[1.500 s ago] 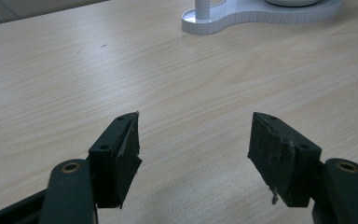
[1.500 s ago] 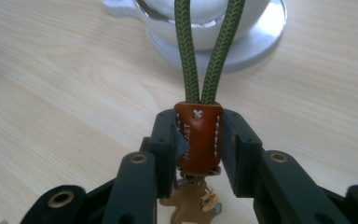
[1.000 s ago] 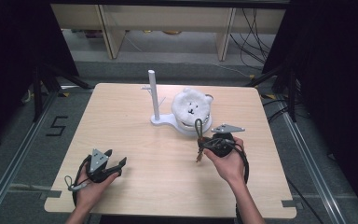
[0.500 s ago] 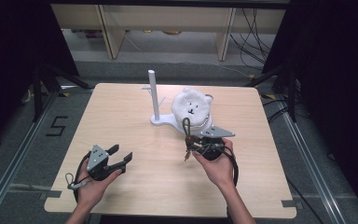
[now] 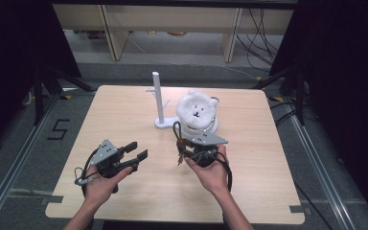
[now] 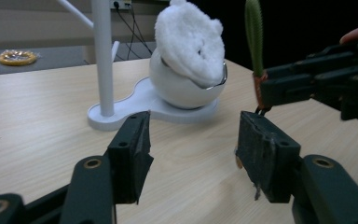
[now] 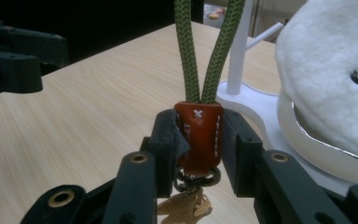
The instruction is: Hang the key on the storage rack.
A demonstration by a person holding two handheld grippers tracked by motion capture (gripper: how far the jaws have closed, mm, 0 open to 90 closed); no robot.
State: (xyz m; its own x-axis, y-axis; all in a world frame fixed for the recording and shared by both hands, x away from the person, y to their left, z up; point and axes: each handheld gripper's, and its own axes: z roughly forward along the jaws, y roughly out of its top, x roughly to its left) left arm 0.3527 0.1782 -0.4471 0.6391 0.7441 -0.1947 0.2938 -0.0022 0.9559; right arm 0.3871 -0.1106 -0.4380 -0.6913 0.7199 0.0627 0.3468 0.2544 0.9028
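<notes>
High view shows the wooden table [image 5: 124,110] as the work surface, with the person's forearms entering from its near edge and a gripper in each hand. Toward the far middle stands the white stand [image 5: 159,98], an upright post with short side pegs on a flat base, and the same base carries a white bowl-shaped dish [image 6: 177,88] topped by a fluffy white bear-face cover [image 5: 197,109]; the pegs are judged to be the hanging point for a looped item. The right gripper [image 5: 191,148] sits just in front of the dish, jaws pressed together on the key strap [image 7: 199,135], pinching its red leather tab. The green cord loop [image 7: 205,51] rises free above the jaws, and a small metal ring with a tan piece hangs below the tab. Gripping at the tab rather than the cord is judged to keep the loop open and upright for threading over a peg. The left gripper [image 5: 133,154] rests low over the near-left table, jaws spread and holding nothing, well apart from the stand, judged to be on standby for support
</notes>
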